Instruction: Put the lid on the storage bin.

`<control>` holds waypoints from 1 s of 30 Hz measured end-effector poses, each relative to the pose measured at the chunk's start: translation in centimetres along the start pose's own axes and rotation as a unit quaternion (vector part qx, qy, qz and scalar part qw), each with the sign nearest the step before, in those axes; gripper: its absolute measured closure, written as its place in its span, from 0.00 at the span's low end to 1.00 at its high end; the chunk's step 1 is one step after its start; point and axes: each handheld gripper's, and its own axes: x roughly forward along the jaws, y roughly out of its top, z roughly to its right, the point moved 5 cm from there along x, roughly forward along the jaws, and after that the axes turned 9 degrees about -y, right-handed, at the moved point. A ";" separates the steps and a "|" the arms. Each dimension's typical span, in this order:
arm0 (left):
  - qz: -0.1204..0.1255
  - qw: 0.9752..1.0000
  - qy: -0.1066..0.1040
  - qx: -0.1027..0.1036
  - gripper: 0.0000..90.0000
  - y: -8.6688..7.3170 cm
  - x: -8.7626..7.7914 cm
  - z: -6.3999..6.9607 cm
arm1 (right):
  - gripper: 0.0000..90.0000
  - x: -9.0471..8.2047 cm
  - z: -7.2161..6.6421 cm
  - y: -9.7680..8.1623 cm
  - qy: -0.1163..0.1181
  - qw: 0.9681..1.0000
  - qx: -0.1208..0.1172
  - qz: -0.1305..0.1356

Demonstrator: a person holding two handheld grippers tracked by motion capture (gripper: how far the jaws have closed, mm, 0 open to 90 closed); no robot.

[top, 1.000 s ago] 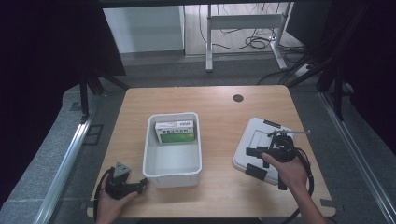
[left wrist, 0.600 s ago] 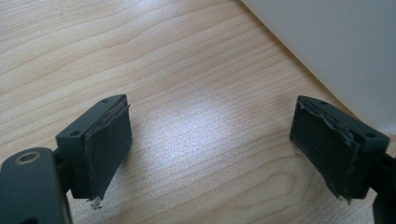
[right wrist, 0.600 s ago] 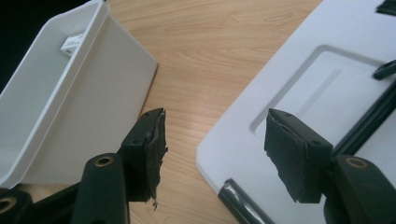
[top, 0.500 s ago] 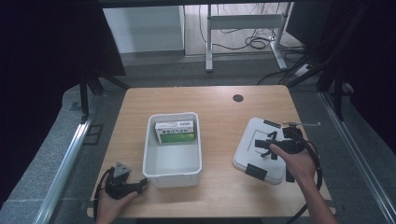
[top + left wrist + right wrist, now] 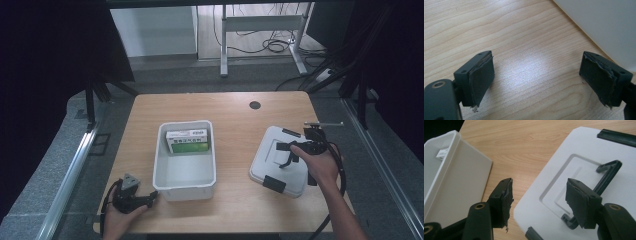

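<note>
Right tool [image 5: 539, 202], jaws apart, hovers over white lid [image 5: 584, 170]; bin [image 5: 162, 175] holds green box [image 5: 187, 141].

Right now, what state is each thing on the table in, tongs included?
Bin: open, upright, no lid on it.
Green-and-white box: lying inside the bin at its far end.
Lid: flat on the table right of the bin, black handle raised.
Left tongs: open, holding nothing, low over bare wood.
Right tongs: open, above the lid's near edge.
</note>
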 end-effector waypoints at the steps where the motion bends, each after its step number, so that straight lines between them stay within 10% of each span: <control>1: 0.000 1.000 0.000 0.000 0.14 0.0 0.0 0.0 | 0.43 0.1 0.1 0.1 -0.003 1.000 0.000 -0.002; 30: 0.000 1.000 0.000 0.000 0.14 0.0 0.0 0.0 | 0.46 2.2 3.5 1.7 -0.092 0.993 0.043 -0.055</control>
